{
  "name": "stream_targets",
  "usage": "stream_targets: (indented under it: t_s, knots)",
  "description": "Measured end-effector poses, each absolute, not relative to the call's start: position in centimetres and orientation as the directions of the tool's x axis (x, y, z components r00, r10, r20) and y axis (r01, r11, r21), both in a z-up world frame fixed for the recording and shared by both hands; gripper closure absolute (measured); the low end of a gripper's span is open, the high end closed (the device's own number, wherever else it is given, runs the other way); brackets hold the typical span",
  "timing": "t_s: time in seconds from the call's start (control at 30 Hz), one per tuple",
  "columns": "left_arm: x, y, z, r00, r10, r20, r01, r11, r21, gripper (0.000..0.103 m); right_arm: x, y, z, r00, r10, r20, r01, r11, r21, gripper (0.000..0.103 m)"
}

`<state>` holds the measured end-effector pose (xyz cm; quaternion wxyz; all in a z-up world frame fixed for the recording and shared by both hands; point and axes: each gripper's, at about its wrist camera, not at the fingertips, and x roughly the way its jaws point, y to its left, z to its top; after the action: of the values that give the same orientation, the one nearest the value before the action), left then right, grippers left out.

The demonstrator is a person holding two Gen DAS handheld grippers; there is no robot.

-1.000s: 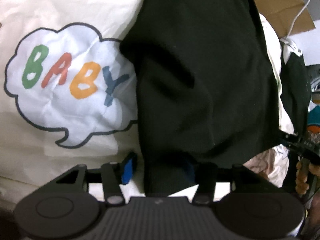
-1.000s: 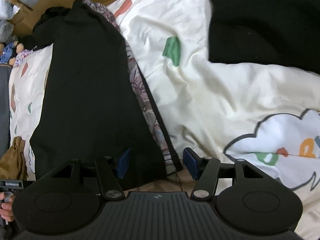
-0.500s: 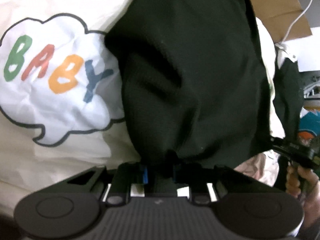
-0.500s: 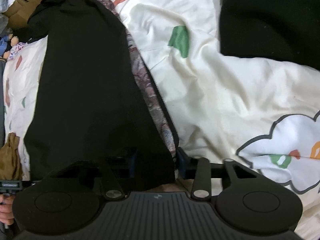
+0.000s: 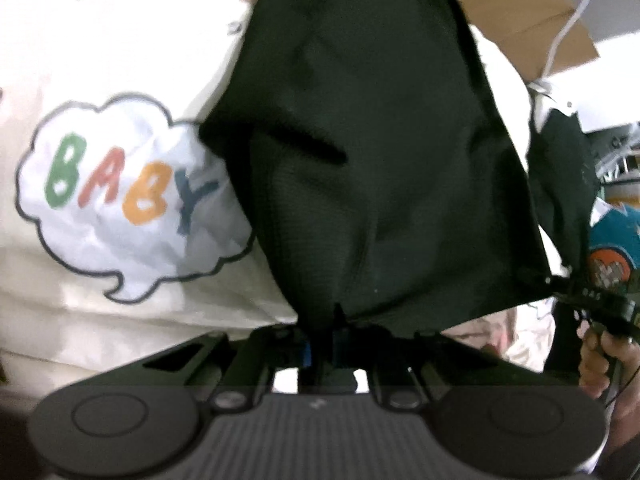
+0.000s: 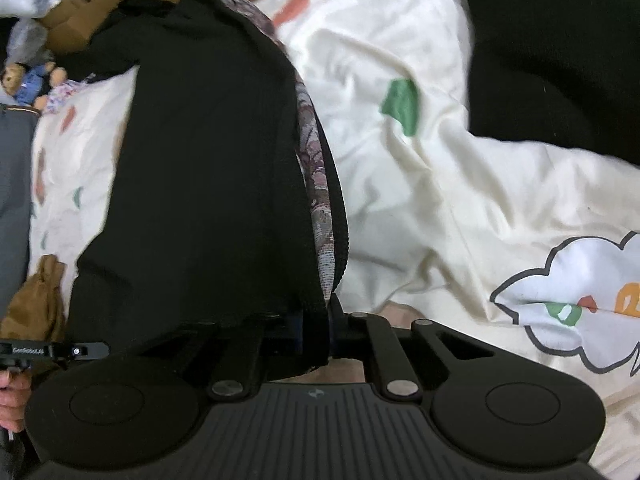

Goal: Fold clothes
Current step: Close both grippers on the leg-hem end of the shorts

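Note:
A black garment (image 5: 376, 168) lies stretched over a cream bed cover and is lifted at its near edge. My left gripper (image 5: 322, 344) is shut on the garment's near edge, which bunches between the jaws. In the right wrist view the same black garment (image 6: 208, 184) runs away from me, with a patterned grey-pink lining (image 6: 320, 184) along its right edge. My right gripper (image 6: 316, 332) is shut on that near corner. The other gripper (image 5: 588, 304) and the hand holding it show at the right of the left wrist view.
The cream cover has a white cloud print reading BABY (image 5: 132, 196). Another black cloth (image 6: 560, 56) lies at the far right. Cardboard (image 5: 516, 12) and a white cable (image 5: 568, 20) sit beyond the bed. A teddy bear (image 6: 28, 80) and brown cloth (image 6: 40, 304) lie left.
Both grippers went from open to shut on the black garment's near edge. The left one has since lifted the edge, so the fabric now hangs taut from the jaws.

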<state>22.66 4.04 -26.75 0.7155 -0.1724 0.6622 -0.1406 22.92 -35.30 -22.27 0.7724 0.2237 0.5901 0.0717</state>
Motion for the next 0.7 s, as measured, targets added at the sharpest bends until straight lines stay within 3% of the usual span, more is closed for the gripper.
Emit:
stream_targets:
  t_s: [0.33, 0.7]
  knots:
    - [23.4, 8.6, -20.3, 0.145, -0.426, -0.893, 0.013, 0.903, -0.429, 0.095, 20.5, -34.0, -18.1, 0.343, 0.474, -0.811, 0.129, 0.831, 0.541, 0.092]
    - [20.1, 9.7, -16.6, 0.117, -0.416, -0.902, 0.110, 0.908, -0.405, 0.095, 16.1, -30.5, -12.8, 0.284, 0.526, -0.802, -0.020, 0.839, 0.543, 0.092]
